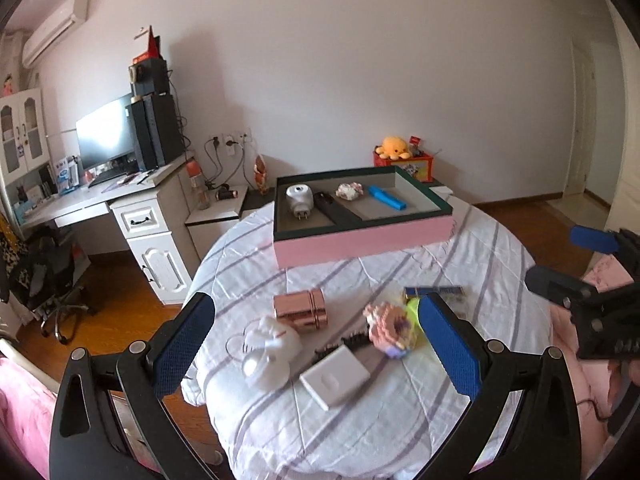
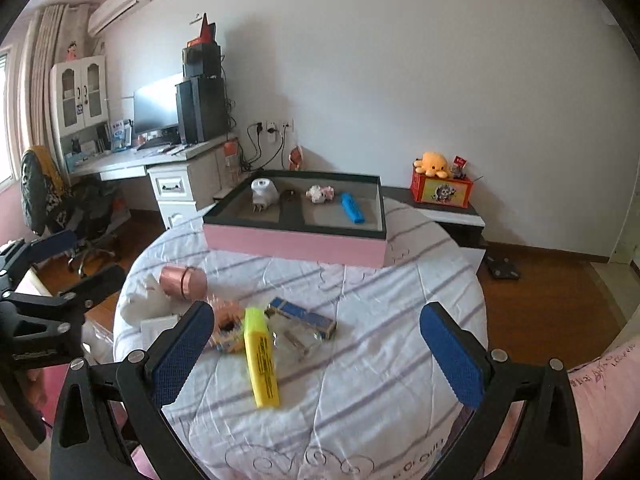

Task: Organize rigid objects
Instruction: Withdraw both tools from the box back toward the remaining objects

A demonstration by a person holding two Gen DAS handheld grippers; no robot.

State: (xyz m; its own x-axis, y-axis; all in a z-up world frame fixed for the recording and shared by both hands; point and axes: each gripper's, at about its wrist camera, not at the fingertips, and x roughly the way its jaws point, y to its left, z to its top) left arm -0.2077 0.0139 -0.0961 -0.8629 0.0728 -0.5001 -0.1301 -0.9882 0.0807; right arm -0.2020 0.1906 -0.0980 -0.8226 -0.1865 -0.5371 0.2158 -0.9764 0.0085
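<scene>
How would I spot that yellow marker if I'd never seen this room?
Find the round table with the striped white cloth and the pink box at its far side. In the clutter nearer you lies the yellow marker, pointing towards you. It is the only bright yellow, long, flat-sided thing there, with black print along it.

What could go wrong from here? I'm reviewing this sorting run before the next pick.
1. The loose items lie crowded: reaching for the yellow highlighter with the open right gripper could knock the blue box or the clear piece beside it.
2. The white puck lies across the black comb, so lifting either may drag the other.
3. The rose-gold case sits near the table's left edge and could be pushed off.
</scene>
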